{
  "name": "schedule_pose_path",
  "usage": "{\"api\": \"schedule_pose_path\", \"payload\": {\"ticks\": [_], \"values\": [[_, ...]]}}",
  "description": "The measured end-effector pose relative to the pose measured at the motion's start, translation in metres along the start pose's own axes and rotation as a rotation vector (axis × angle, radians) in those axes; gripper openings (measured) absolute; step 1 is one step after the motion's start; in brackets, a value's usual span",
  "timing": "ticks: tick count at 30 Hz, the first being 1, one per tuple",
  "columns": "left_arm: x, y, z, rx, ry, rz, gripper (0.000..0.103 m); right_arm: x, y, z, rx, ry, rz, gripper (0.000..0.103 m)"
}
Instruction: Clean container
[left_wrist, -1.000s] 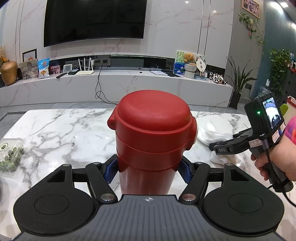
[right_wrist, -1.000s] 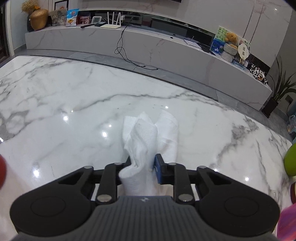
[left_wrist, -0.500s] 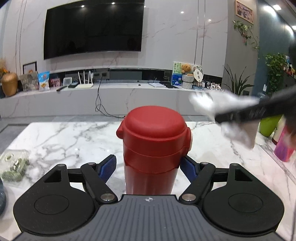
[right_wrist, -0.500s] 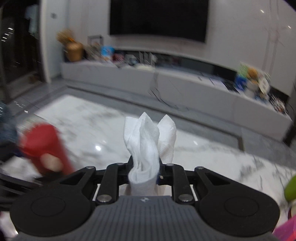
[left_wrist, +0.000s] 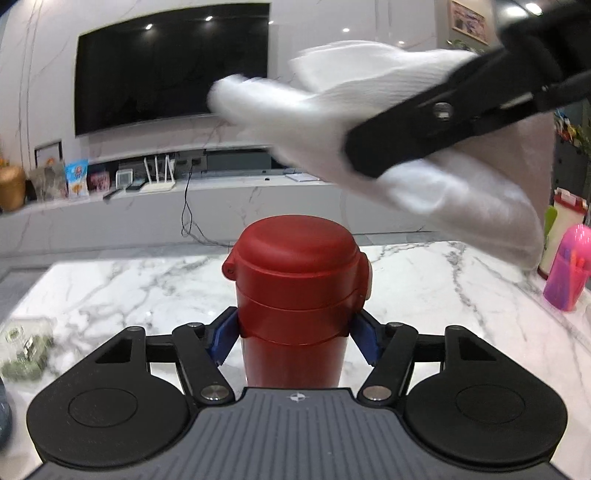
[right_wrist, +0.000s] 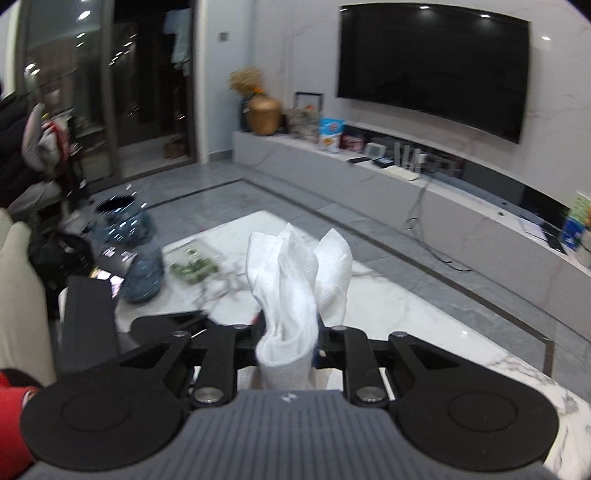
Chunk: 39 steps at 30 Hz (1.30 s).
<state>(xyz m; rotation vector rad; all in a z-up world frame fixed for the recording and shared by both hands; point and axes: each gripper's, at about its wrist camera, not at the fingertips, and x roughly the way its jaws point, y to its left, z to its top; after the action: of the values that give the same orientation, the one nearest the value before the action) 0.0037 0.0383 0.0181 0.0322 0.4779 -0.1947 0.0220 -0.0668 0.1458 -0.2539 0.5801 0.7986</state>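
Red container (left_wrist: 297, 291): a lidded flask, upright, its long axis vertical, standing in the middle of the left wrist view over the marble bench (left_wrist: 436, 295) — whether its base rests on the stone cannot be told.
Left gripper (left_wrist: 295, 332): closed onto the flask body just below the lid, 1 blue pad (left_wrist: 221, 334) pressing each side; it serves as the steadying hold.
Right gripper (right_wrist: 286, 341): closed tight on a wad of white paper towel (right_wrist: 295, 280), whose loose folds stand up beyond the fingertips.
Key relation: in the left wrist view the towel (left_wrist: 369, 122) hangs above the flask and to its right, apart from the lid — no contact yet. The wiping hand is therefore higher than the target, and the lid top faces it.
Next move, as a judgement: lower the towel down and leftward onto the lid, then rub along the vertical axis.
Risk, as a judgement: a sideways push near the top could tilt the flask in its 2-pad hold.
Bystanders: pink cup (left_wrist: 567, 273) at the right edge, blue vase (right_wrist: 127, 254) at the far left.
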Motion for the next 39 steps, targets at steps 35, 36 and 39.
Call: {"api": "schedule_pose_path", "payload": {"ticks": [35, 36, 39], "values": [[0.012, 0.018, 0.001, -0.005, -0.008, -0.038, 0.063, 0.028, -0.008, -0.02, 0.115, 0.027, -0.016, 0.022], [0.012, 0.018, 0.0, -0.005, -0.008, -0.037, 0.063, 0.027, -0.006, -0.02, 0.106, 0.027, -0.011, 0.022], [0.012, 0.017, 0.001, -0.004, -0.008, -0.035, 0.063, 0.023, 0.001, -0.02, 0.079, 0.026, 0.002, 0.021]]}}
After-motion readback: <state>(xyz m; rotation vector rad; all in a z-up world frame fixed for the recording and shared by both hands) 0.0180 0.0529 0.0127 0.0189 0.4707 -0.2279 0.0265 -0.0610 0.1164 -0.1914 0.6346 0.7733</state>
